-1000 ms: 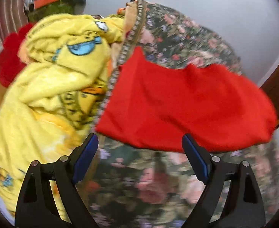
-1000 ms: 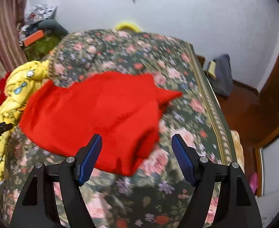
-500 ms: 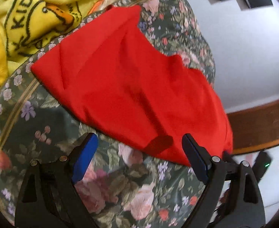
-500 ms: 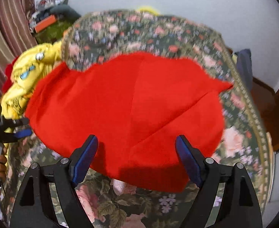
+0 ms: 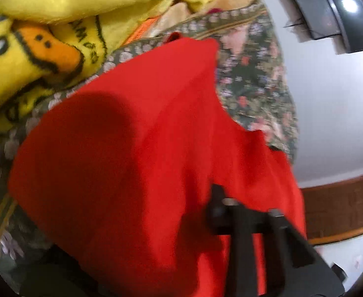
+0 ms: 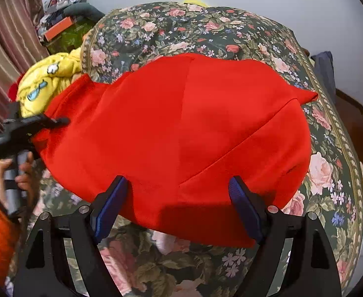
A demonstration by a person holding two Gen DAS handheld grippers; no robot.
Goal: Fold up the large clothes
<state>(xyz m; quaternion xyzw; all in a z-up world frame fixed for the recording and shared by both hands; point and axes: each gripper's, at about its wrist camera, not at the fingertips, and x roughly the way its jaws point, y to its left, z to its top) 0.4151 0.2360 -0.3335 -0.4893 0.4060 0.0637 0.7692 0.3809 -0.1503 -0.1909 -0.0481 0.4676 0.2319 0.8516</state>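
Left gripper (image 6: 57, 121) now dropped onto red garment (image 6: 181, 133) left edge, jaws closing on cloth; right gripper (image 6: 179, 198) open at near hem. Fold grab starting.

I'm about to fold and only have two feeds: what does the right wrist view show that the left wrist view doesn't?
Only the right wrist view: the whole red garment spread flat, the right gripper open over its near hem, and the left gripper at its left edge, jaws closing with cloth between them, in a hand.

Only the left wrist view: a wall-mounted screen and the duck print on the yellow blanket.

Both: the garment, the floral bedspread and the blanket.
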